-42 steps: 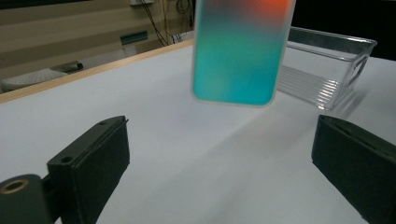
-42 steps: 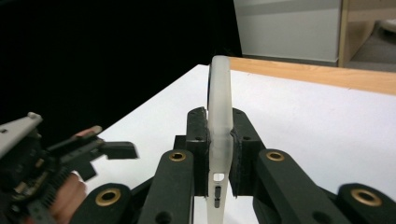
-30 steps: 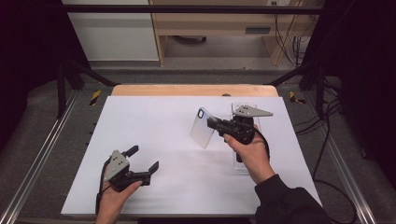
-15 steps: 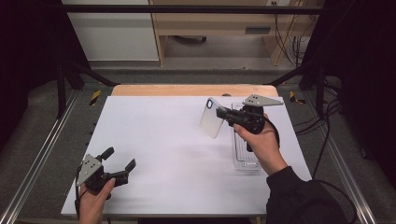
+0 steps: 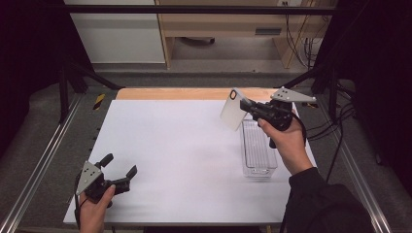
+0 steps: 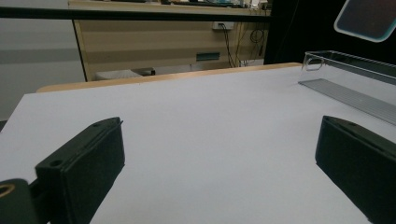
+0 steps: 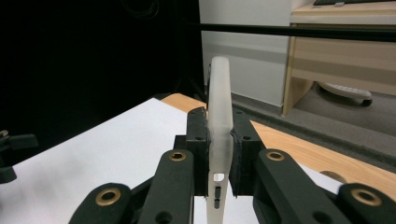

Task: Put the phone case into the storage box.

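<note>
step: I've got the phone case point(image 5: 232, 109) pinched and lifted off the table, up over the far end of the clear tray point(image 5: 259, 154). Looks to me like the carry part, somewhere between pick-up and set-down.

right gripper point(image 5: 249, 108): clamped on the case. In the right gripper view the pads sit flat on both faces of it, the case point(image 7: 219, 112) standing edge-on between the jaws and poking out well past the tips.

left gripper point(image 5: 119, 171): hanging wide open with nothing in it, near the front left corner of the white table point(image 5: 175, 145). From the left gripper view it's just bare tabletop between the two jaws.

where the case is: in the air, near the table's far right corner, tilted, camera cutout at the top. It sticks out to the left of my right gripper and isn't touching tray or table.

tray: lying long-ways by the right edge, just below my right hand point(image 5: 286, 143). I can't see anything in it.

next move (my guess): if it's going in the tray, I'd have to tip the case flatter and line it up with the long walls before coming down, otherwise a corner catches the rim. Don't let go until it's low.

what could bite: the tray is light clear plastic, so a bump would probably shove it.
</note>
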`<action>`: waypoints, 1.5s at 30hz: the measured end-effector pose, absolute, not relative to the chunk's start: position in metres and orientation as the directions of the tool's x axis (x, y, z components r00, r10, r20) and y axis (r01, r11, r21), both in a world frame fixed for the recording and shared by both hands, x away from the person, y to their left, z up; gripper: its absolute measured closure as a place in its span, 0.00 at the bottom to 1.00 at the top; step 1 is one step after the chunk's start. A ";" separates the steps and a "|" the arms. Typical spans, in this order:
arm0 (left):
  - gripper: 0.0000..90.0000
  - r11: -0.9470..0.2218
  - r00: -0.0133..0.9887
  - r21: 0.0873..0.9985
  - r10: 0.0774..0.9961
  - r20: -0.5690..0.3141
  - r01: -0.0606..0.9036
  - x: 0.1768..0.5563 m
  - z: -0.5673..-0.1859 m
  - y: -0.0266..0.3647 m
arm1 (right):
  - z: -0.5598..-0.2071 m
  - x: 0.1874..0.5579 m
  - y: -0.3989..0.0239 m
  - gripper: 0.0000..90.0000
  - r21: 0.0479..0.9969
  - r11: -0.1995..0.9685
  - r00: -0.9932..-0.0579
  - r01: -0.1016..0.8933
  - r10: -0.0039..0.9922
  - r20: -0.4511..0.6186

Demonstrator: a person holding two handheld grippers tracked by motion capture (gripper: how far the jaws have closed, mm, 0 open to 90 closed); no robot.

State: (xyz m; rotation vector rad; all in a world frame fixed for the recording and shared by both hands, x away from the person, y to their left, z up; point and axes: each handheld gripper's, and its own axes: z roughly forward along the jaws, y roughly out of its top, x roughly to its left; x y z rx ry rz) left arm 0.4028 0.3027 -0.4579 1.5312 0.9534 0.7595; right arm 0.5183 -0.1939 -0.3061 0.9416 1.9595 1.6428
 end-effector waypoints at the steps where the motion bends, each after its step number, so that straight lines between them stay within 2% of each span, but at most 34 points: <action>1: 0.01 -0.046 0.463 0.985 0.886 -0.038 0.168 0.403 -0.459 0.303 | -0.305 0.519 -0.196 0.90 0.970 0.072 -0.681 0.231 0.724 0.108; 13: 0.01 -0.039 0.447 0.984 0.894 -0.042 0.171 0.404 -0.460 0.308 | -0.299 0.527 -0.215 0.90 0.967 0.106 -0.641 0.234 0.765 0.071; 29: 0.01 -0.047 0.459 0.985 0.888 -0.033 0.163 0.407 -0.461 0.306 | -0.312 0.550 -0.238 0.90 0.947 0.157 -0.572 0.281 0.820 0.034; 45: 0.01 -0.049 0.464 0.985 0.885 -0.034 0.166 0.407 -0.461 0.304 | -0.334 0.579 -0.230 0.90 0.926 0.207 -0.541 0.314 0.841 -0.004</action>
